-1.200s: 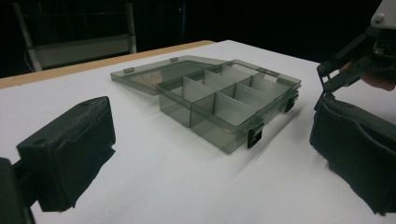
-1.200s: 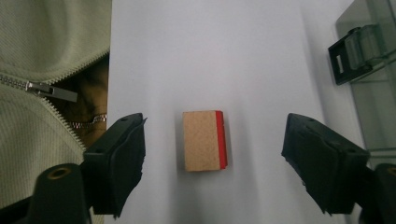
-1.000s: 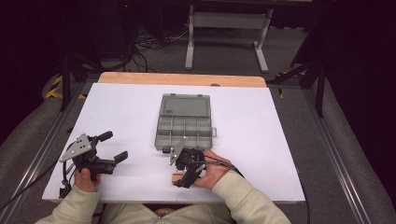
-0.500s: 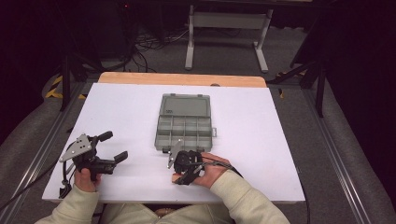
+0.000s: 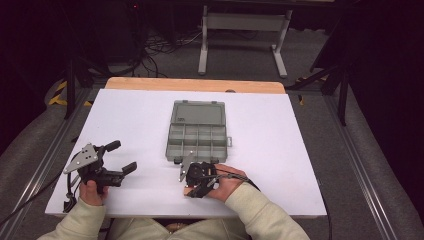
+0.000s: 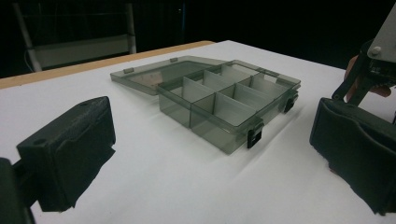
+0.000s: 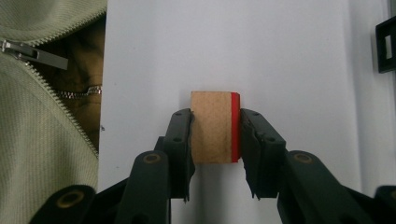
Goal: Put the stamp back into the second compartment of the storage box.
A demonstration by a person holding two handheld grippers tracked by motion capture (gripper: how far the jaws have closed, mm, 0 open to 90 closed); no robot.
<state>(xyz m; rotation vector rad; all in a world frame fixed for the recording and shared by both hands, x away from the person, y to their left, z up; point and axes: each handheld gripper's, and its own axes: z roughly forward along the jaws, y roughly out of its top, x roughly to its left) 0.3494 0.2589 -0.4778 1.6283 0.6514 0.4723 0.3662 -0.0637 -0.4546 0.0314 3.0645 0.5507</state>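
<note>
Clamping a small wooden block (image 7: 211,127) with a red side, my right gripper (image 7: 215,140) has just closed — pads pressing both faces, at six o'clock of the open grey compartment box (image 5: 196,134). My left gripper (image 5: 114,161) rests at nine o'clock — jaws spread wide, holding nothing.

A small tan block (image 7: 211,127) with one red side face lies flat near the counter's (image 5: 280,150) near edge, clamped between the right tongs (image 7: 215,140).
</note>
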